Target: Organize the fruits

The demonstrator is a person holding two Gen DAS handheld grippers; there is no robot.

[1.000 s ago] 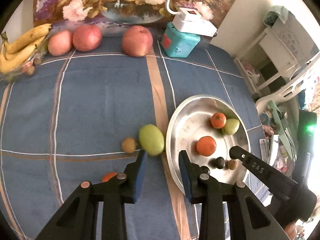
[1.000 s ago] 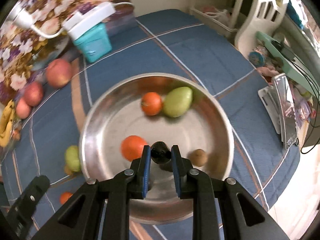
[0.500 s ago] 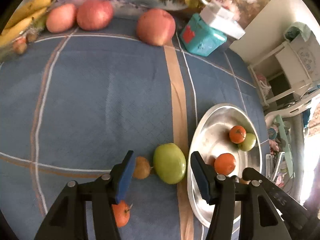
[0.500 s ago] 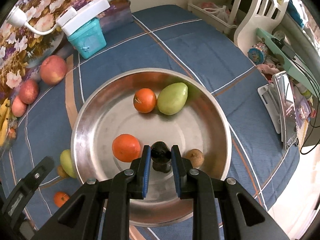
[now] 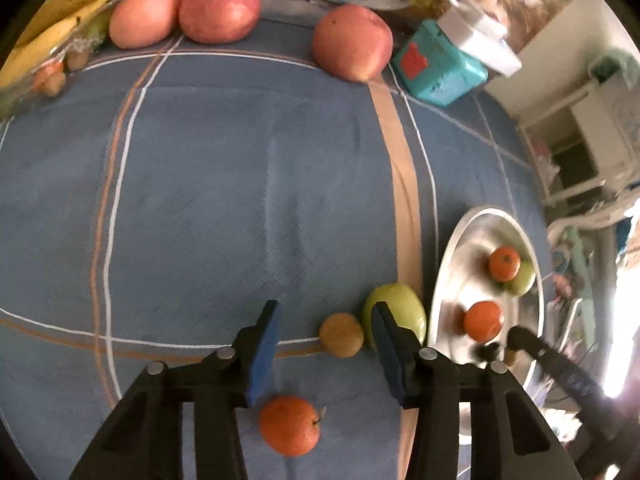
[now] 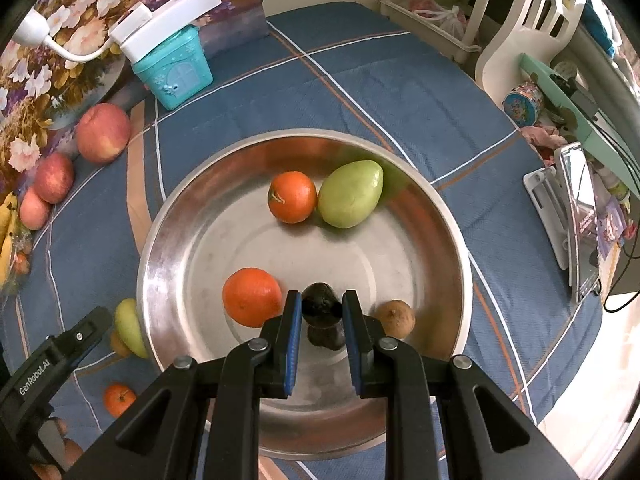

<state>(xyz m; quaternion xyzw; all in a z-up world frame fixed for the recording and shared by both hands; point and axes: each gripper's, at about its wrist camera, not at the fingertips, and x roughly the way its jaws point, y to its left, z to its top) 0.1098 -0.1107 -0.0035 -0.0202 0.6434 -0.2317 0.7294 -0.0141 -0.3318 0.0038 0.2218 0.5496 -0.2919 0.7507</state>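
Left gripper [image 5: 324, 344], jaws just narrowing with nothing gripped, hangs over the brown fruit [image 5: 341, 335] beside the bowl [image 5: 448, 280]: centre before clamping, avoid the green fruit [image 5: 396, 312]; right gripper [image 6: 318, 314] grips a dark fruit [image 6: 320, 306] over the bowl.

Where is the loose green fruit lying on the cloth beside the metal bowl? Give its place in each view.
Left wrist: green fruit low, right of centre, partly behind the left gripper's right finger, beside the bowl.
Right wrist: green fruit at lower left, against the bowl's outer rim.
Shared landmark: the teal box.
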